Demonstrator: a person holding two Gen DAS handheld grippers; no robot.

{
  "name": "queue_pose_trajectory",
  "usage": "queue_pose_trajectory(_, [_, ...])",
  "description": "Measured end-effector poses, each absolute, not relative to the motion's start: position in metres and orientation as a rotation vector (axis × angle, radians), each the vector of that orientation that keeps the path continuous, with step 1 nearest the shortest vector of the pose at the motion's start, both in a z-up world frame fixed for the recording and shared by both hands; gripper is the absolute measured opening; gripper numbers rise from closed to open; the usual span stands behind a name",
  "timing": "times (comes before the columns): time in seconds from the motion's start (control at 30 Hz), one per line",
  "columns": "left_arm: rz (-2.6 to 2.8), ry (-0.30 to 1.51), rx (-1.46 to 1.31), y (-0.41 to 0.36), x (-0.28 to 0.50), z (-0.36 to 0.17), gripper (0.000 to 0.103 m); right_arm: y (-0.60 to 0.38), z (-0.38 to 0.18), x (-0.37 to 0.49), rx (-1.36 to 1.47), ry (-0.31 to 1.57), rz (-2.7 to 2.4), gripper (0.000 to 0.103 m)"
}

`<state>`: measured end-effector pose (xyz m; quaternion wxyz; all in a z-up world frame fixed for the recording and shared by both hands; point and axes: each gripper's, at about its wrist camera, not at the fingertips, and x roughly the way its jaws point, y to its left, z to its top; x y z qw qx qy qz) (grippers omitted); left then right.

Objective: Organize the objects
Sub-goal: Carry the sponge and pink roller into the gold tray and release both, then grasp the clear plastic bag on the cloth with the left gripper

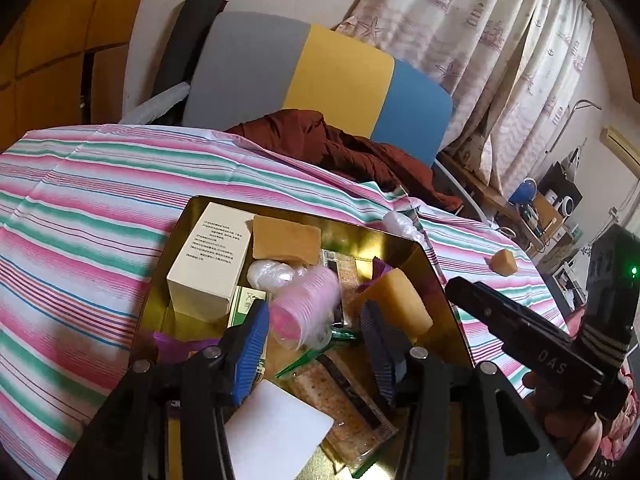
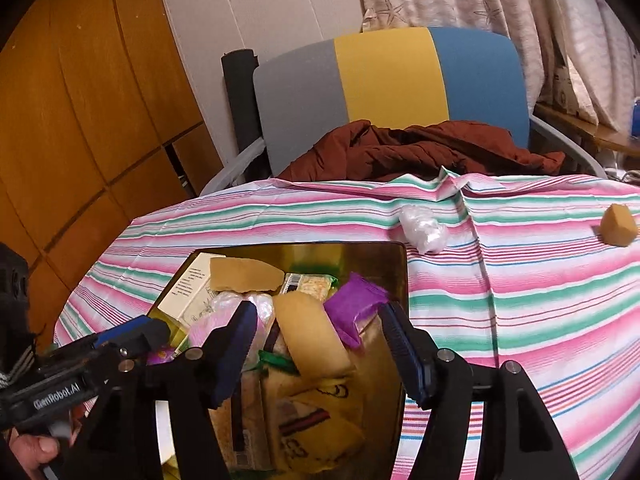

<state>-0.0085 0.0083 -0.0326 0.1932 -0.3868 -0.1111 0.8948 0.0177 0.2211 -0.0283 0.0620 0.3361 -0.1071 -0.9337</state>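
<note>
Left wrist view: sits just behind the left claw (image 1: 316, 340), looking forward and down along its fingers; the gold tray (image 1: 404, 240) fills the lower middle at close range.
Left view faces: across the striped desk (image 1: 80, 208) toward the chair (image 1: 320, 76) at upper centre, curtain (image 1: 480, 40) at upper right.
Right wrist view: sits just behind the right claw (image 2: 320, 344), also tilted down, the tray (image 2: 396, 280) near at lower centre.
Right view faces: the chair (image 2: 388, 76) straight ahead, wooden cabinet (image 2: 80, 120) at left.
Shared: tray, desk (image 2: 520, 280), chair, brown jacket (image 1: 360, 148), tan block (image 1: 504, 264) at right.
Cross-sight: each view catches the other claw at its lower edge.
</note>
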Motion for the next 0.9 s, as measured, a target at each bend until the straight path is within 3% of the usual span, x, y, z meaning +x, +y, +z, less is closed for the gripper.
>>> queue_pose_trajectory(0.37, [2.515, -0.283, -1.122, 0.019, -0.007, -0.034, 0.05, 0.222, -0.031, 0.021, 0.998, -0.298, -2.818, 0.066])
queue_pose_trajectory(0.53, [2.49, -0.269, -1.117, 0.034, -0.008, -0.032, 0.062, 0.235, -0.028, 0.025, 0.978, -0.302, -2.854, 0.066])
queue_pose_trajectory(0.9, [2.388, -0.258, -1.122, 0.085, -0.027, -0.018, 0.063, 0.289, -0.03, 0.031, 0.985, -0.372, -2.96, 0.066])
